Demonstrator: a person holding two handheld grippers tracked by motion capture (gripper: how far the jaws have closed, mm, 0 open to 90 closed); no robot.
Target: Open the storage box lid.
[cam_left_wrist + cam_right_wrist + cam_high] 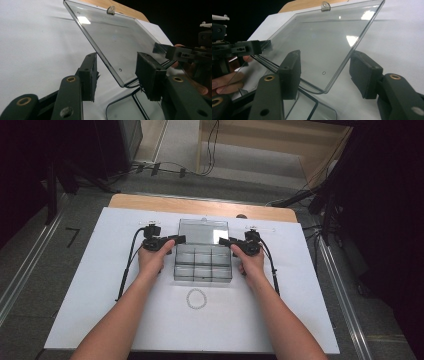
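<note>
Standing raised and tilted back, the clear box's lid runs crosswise between the spread left gripper and right gripper.

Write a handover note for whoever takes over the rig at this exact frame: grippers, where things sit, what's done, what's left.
Left gripper: open, jaws astride the left edge of the raised lid, pads not pressing.
Right gripper: open, astride the lid's right edge, likewise clear.
Clear compartment box: mid-table on the white sheet, lid open and tilted back.
Bead bracelet: on the sheet just in front of the box, untouched.
Done: lid is up.
Left, probably: move the bracelet into a compartment, then close the lid.
</note>
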